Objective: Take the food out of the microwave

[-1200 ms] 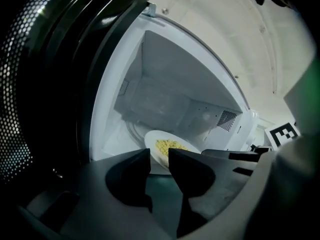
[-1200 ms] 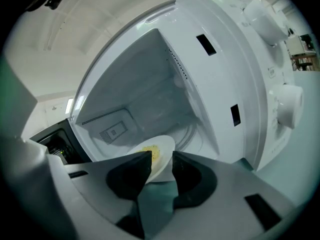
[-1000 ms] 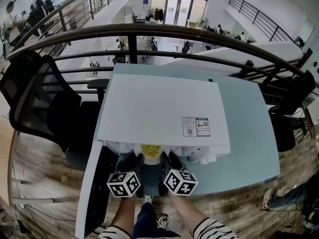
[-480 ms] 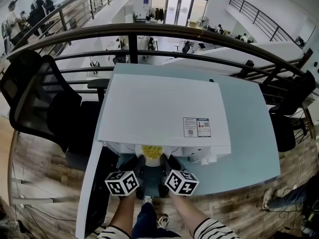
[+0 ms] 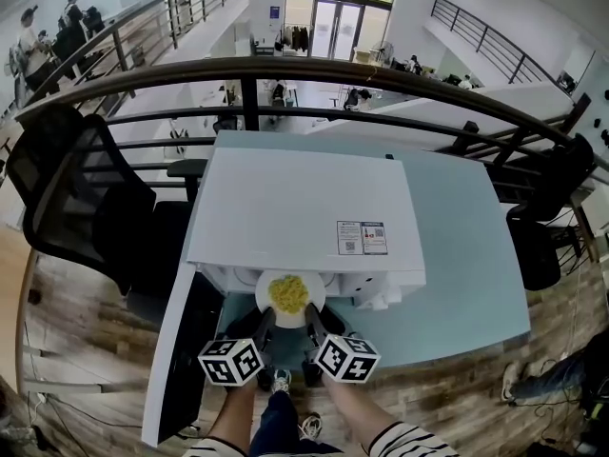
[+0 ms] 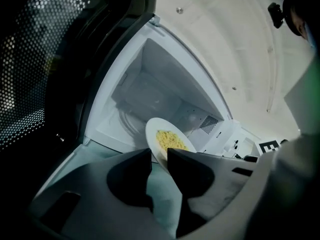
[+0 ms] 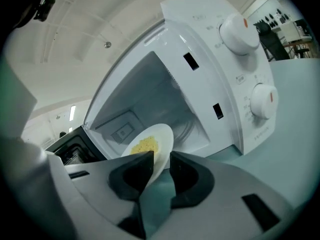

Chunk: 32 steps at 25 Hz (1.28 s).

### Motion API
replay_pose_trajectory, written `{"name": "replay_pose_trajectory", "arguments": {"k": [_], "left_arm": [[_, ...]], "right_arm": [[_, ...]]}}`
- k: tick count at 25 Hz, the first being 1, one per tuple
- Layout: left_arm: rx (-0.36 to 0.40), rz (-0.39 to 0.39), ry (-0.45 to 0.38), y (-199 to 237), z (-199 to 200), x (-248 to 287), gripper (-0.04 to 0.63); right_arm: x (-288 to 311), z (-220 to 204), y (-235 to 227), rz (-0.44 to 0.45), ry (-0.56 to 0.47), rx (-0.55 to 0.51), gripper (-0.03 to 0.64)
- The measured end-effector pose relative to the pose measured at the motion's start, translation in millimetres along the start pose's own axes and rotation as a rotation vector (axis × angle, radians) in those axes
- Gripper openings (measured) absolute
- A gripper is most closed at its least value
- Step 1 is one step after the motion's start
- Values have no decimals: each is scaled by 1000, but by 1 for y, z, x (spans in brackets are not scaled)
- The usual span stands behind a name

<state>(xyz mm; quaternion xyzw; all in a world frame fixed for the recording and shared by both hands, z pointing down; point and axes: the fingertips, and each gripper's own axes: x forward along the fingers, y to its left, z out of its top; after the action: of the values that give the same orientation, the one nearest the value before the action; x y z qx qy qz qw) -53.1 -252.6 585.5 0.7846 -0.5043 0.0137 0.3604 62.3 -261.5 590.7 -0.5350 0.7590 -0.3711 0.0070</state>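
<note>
No word or number can be read anywhere. Two small labels (image 5: 361, 238) sit side by side on the microwave (image 5: 285, 198), toward four o'clock on its white top. The left one shows a square code and the right one blue and red print, both too small to read. On the control panel (image 7: 237, 66), faint grey print stands around the upper knob (image 7: 239, 33) and lower knob (image 7: 263, 101), illegible. Black-and-white square markers cover the cubes of the left gripper (image 5: 265, 316) and right gripper (image 5: 310, 316): patterns, not letters.
</note>
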Motion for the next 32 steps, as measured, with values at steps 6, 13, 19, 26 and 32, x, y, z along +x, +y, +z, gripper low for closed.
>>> {"name": "replay_pose_trajectory", "arguments": {"k": [6,13,19,26,32], "left_arm": [[18,-5,-12,-21,-7,-25,112],[25,2,-27,-42,-24,-51,112],[34,8,-37,-60,-35,-74,112],[36,16,-51,-78,-53,-98,112],[37,29,-57,-88,-67,-119,112]], "right_arm": [[-32,-1,8,15,-12,2,109],[-67,-8,11,31,-11,-11,109],[-97,-14,15,45,-11,-17,107],[-130,-23,17,62,-11,-22,106],[-153,-32,22,75,3,-43,106]]}}
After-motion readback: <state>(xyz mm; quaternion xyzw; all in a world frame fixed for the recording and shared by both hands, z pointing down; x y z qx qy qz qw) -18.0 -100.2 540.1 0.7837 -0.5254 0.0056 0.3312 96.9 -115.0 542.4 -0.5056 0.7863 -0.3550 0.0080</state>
